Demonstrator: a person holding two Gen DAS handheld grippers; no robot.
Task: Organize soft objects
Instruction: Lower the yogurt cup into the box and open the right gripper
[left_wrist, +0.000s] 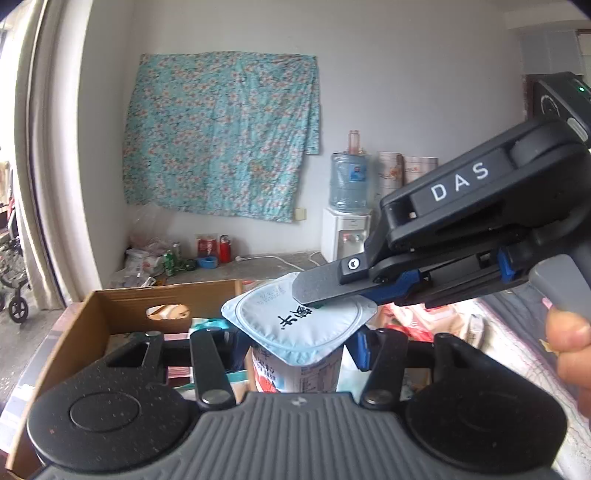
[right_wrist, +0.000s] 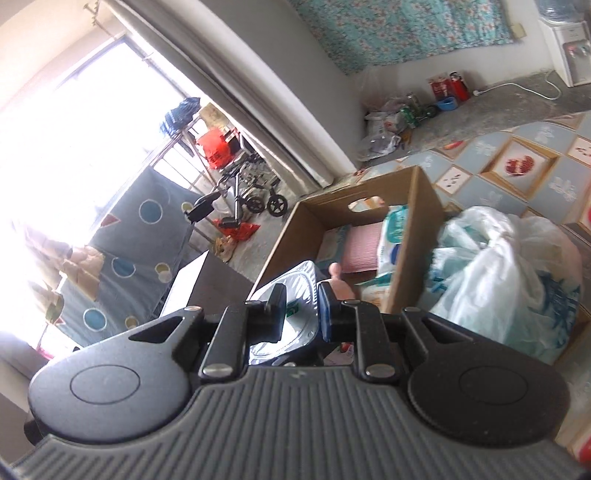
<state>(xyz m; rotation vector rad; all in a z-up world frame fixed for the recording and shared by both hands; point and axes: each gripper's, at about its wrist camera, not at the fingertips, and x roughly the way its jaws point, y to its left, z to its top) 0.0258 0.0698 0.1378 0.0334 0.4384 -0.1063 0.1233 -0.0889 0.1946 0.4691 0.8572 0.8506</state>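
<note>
At the left, the left gripper (left_wrist: 295, 354) is seen with its jaws closed around the body of a yoghurt cup (left_wrist: 295, 373), which is held upright between them with its foil lid (left_wrist: 299, 321) facing up. Beyond and to the left of these jaws, an open cardboard box (left_wrist: 122, 306) is seen, a hand slot cut in its far wall. Coming in from the right, the right gripper (left_wrist: 314, 291) is laid across the far edge of the lid, and its jaws are pinched on the lid's rim; in its own wrist view the silver foil is seen clamped between the two pads (right_wrist: 277, 314), nearly edge on. A thumb (left_wrist: 569, 332) of the person's hand is seen on that gripper's grey handle at the far right.

In the right wrist view, the same cardboard box (right_wrist: 424, 206) lies just ahead of the jaws, and soft packs (right_wrist: 395, 236) of tissues or wipes are stacked inside it beside a pink folded cloth (right_wrist: 362, 243). To the right of the jaws, just outside the box wall, a crumpled white plastic bag (right_wrist: 509, 273) rests on a patterned quilt (right_wrist: 554, 177). What exactly is in the bag cannot be told.
</note>
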